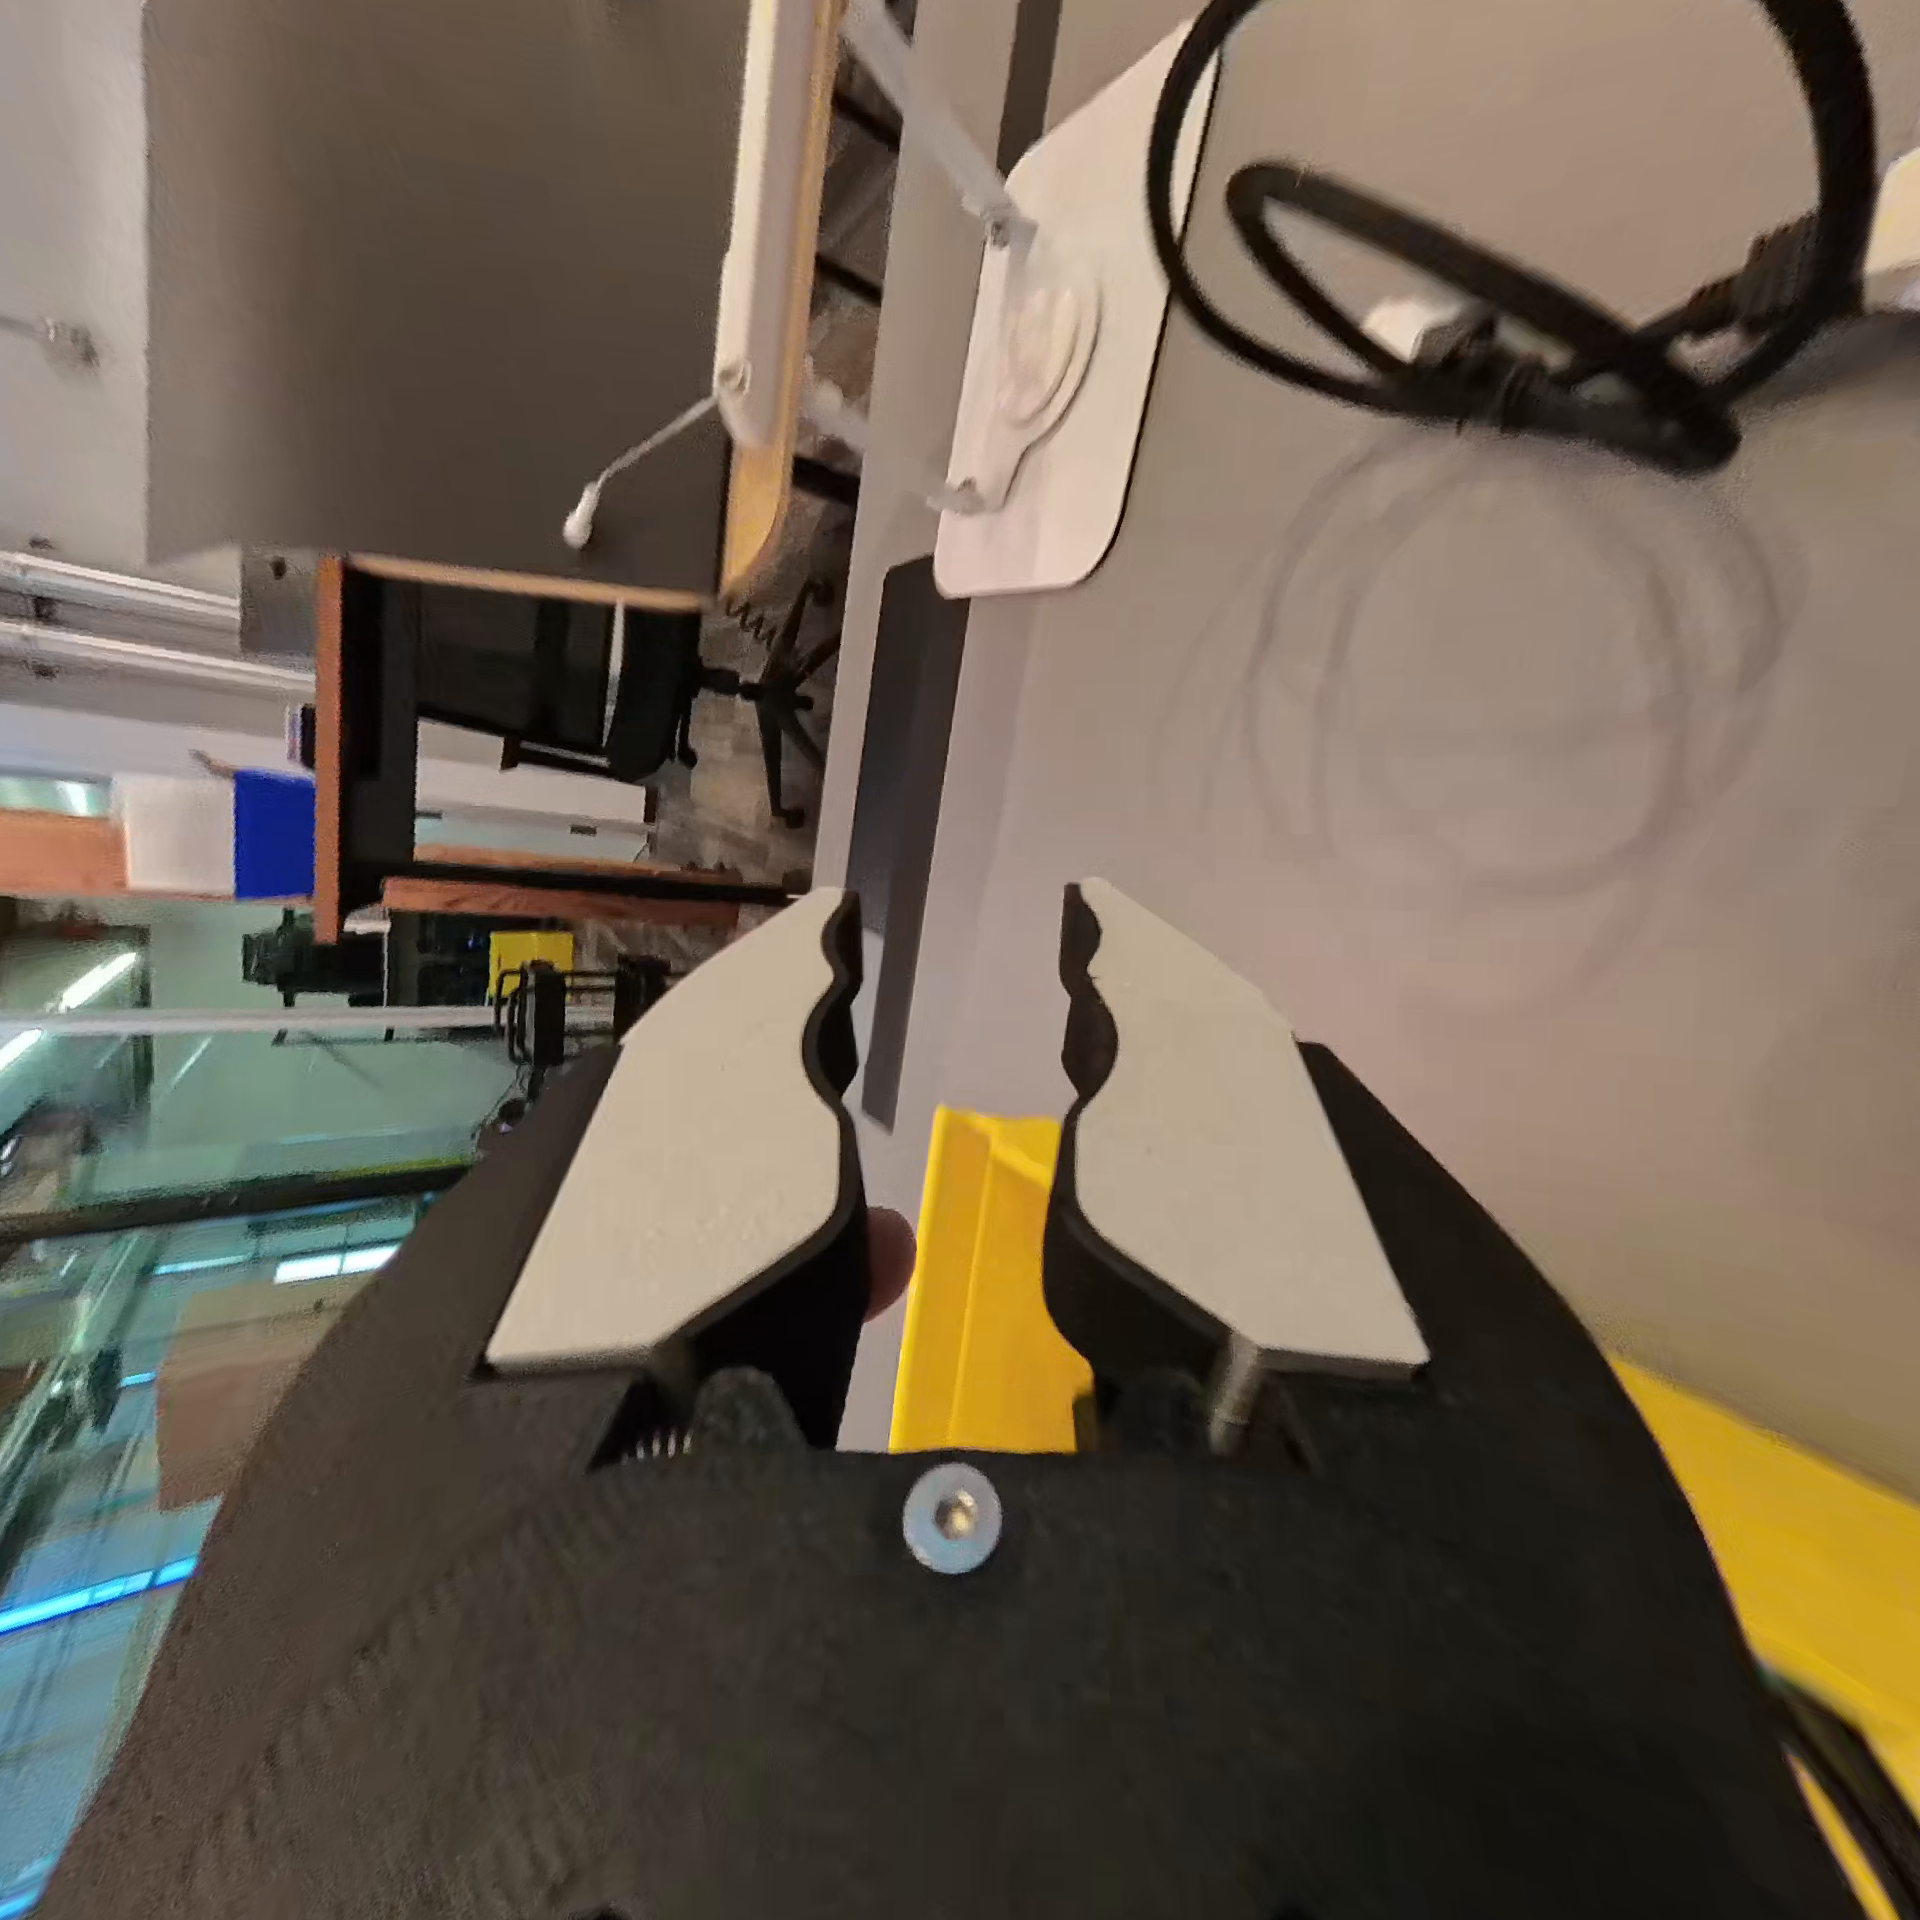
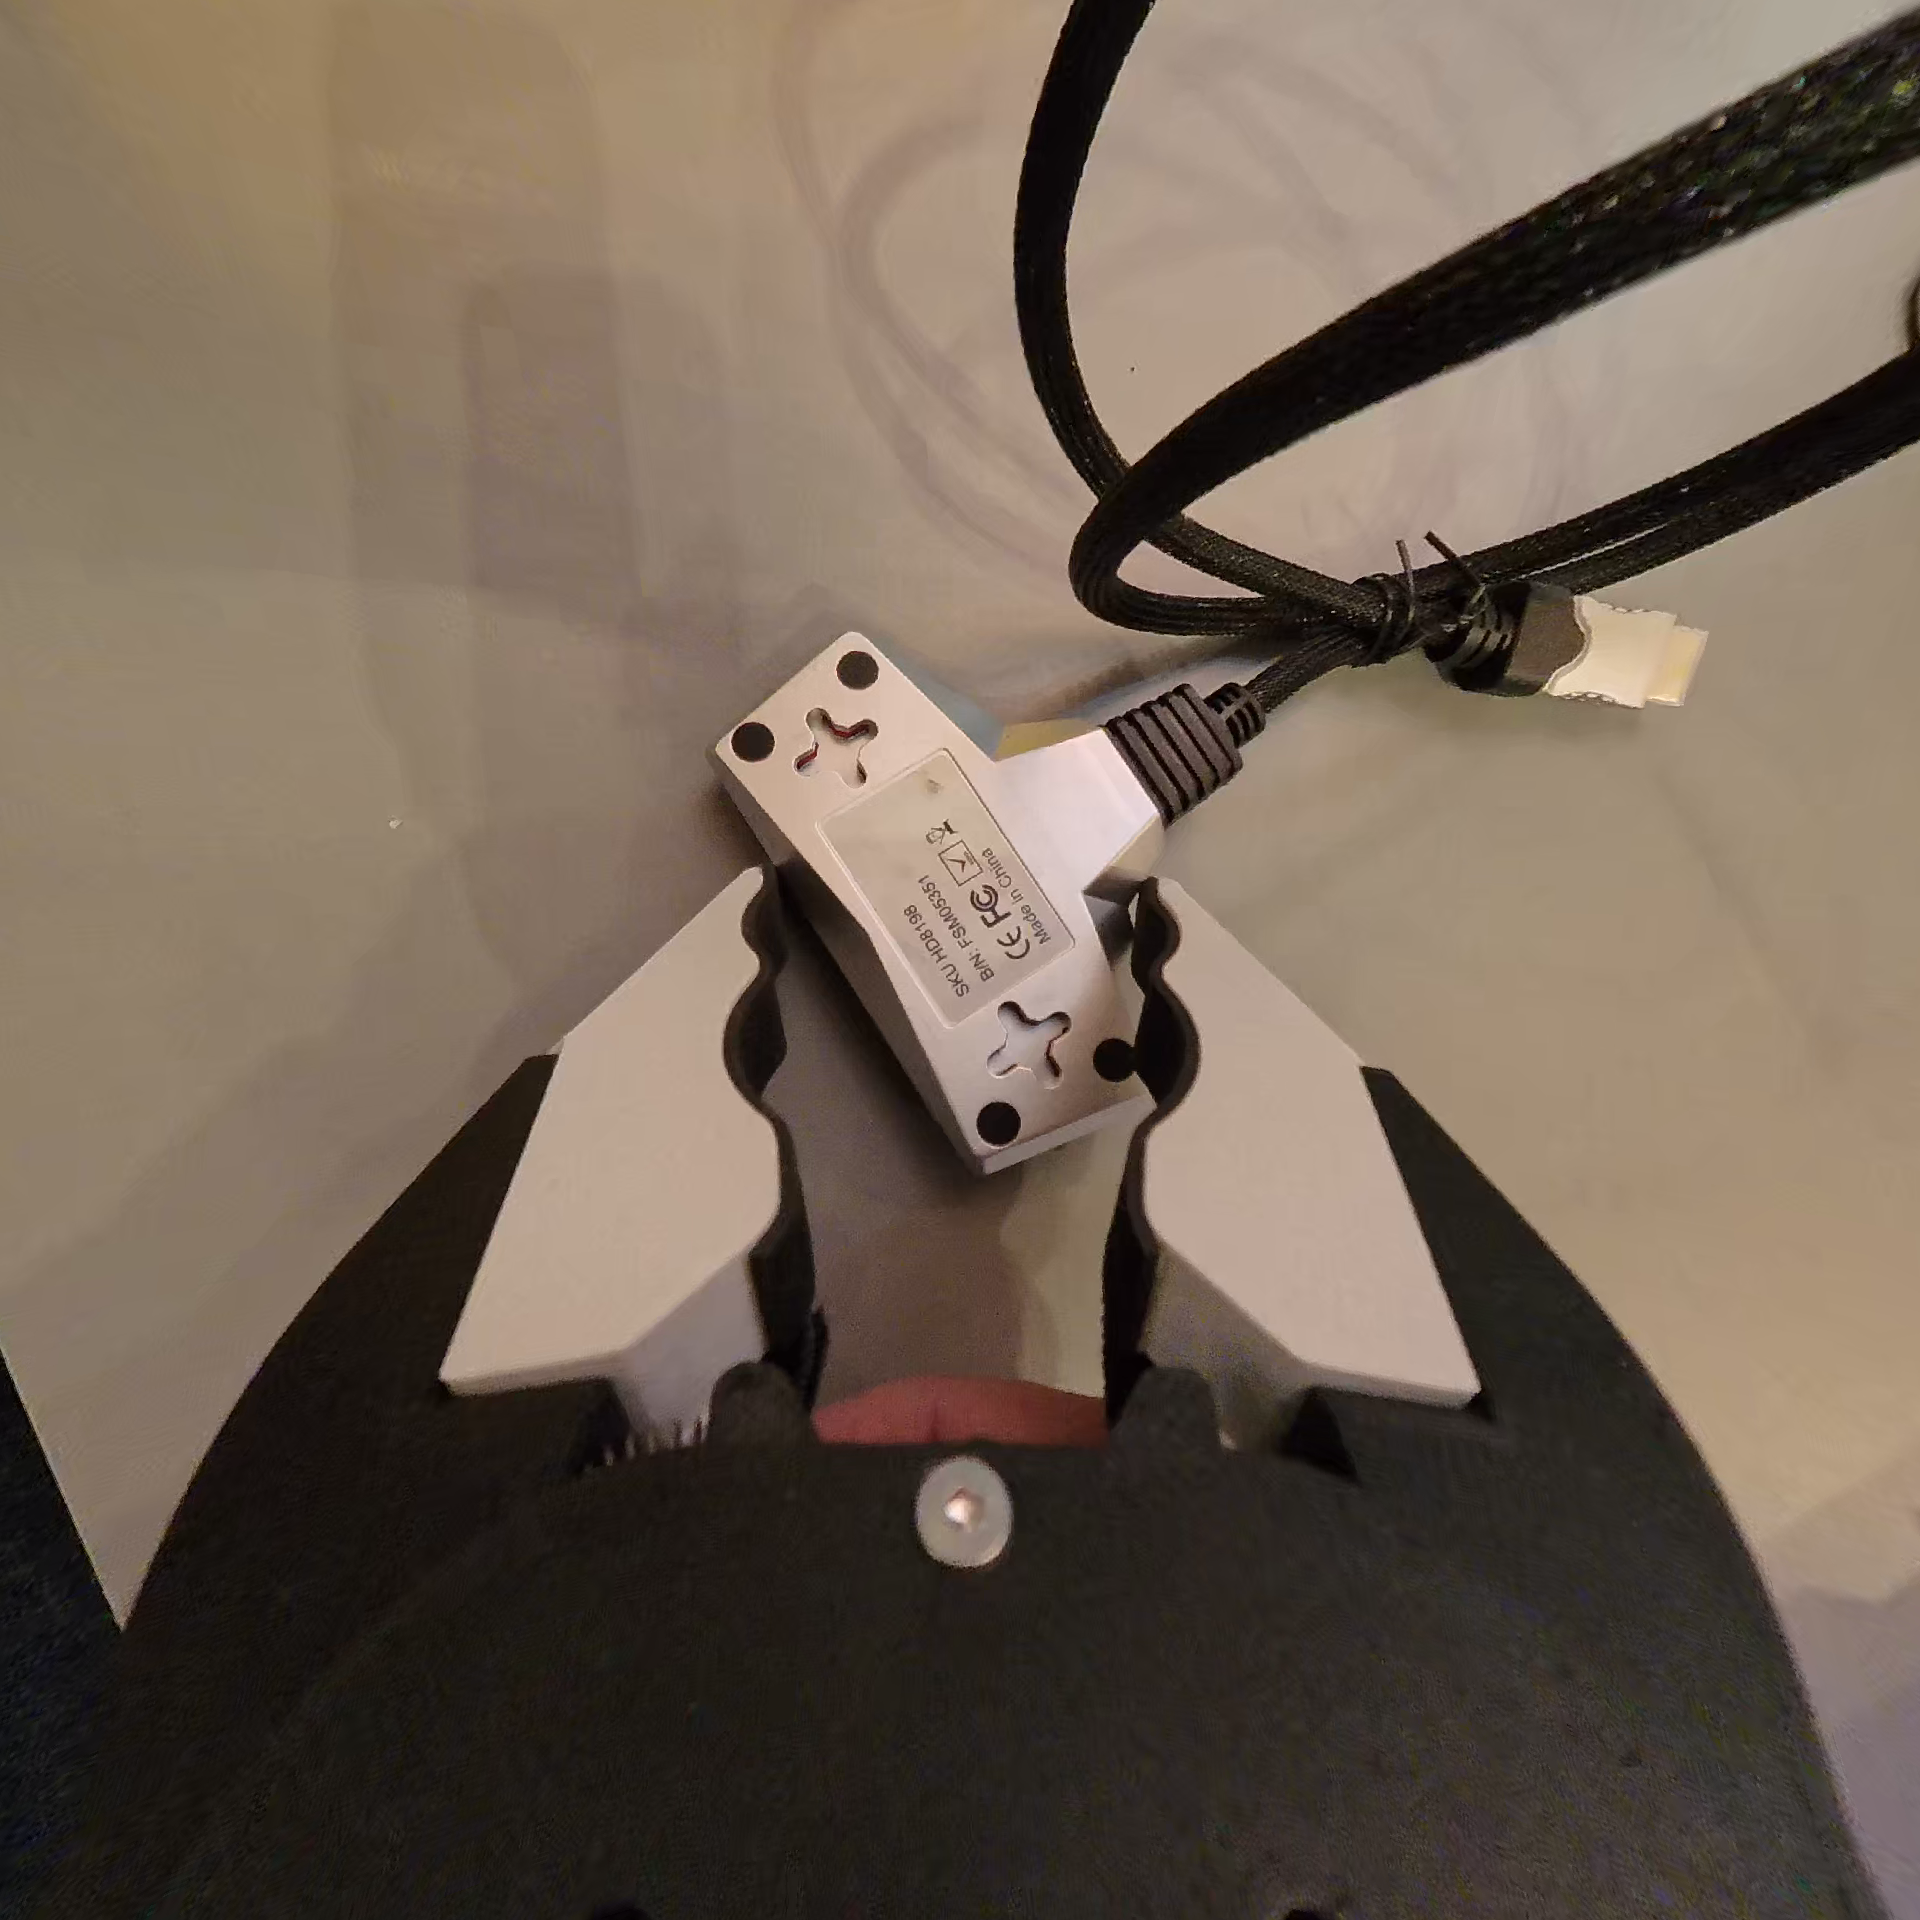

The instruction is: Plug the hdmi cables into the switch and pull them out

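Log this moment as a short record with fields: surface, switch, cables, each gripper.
surface: plain grey tabletop
switch: small silver metal HDMI switch box, label side up, lying askew between the right gripper's fingers
plugged cable: black braided HDMI cable, silver plug seated in the switch's side
free plug: second silver HDMI plug, unplugged, on the tabletop, tied to the coil
right gripper: fingers either side of the switch; firm grip unclear
left gripper: open, empty, away from the switch

The switch (image 2: pixel 925 914) is lying on the desk (image 2: pixel 416 520) between the right gripper's (image 2: pixel 951 904) fingers, one cable (image 2: pixel 1351 343) seemingly plugged into its right side.
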### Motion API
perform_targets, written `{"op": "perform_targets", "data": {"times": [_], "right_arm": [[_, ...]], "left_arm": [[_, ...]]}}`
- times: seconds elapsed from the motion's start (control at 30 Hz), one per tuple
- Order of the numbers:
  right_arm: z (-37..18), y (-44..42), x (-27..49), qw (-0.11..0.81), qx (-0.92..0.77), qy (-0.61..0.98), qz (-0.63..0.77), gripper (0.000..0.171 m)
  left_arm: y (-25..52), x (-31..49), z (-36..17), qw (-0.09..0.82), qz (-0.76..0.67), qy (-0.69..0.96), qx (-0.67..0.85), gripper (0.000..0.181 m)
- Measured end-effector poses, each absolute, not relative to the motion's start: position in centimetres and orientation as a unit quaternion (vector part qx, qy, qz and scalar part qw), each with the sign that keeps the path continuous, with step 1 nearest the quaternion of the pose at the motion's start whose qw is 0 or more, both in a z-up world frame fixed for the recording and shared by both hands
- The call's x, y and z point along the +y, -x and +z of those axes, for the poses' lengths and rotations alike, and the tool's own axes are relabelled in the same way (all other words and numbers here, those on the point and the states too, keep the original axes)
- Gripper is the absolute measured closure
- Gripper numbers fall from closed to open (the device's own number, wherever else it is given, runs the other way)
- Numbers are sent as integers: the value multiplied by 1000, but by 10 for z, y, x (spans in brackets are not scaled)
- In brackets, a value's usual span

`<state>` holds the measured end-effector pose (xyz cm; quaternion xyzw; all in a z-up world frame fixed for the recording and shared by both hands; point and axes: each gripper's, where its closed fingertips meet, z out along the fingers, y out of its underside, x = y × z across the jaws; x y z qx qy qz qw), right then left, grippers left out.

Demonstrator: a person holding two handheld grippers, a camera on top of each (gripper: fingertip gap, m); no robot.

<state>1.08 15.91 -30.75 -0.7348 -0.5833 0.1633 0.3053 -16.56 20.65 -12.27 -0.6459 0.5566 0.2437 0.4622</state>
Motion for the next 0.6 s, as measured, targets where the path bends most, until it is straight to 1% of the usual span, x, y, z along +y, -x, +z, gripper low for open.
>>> {"op": "perform_targets", "data": {"times": [0.13, 0.27, 0.33, 0.43, 0.6], "right_arm": [[-307, -10, 159, 305, -583, 735, 161, 105], [-308, -10, 159, 305, -582, 737, 161, 105], [-308, -10, 159, 305, -581, 737, 161, 105], [-308, -9, 159, 305, -581, 737, 160, 106], [-308, -9, 159, 306, -582, 736, 160, 106]], "left_arm": [[220, 176, -111, 443, 278, 663, 536, 146], [257, 150, -117, 428, 272, 686, 521, 151], [271, 141, -134, 407, 276, 694, 526, 154], [288, 132, -168, 351, 299, 695, 551, 152], [298, 124, -218, 308, 292, 699, 575, 148]]}}
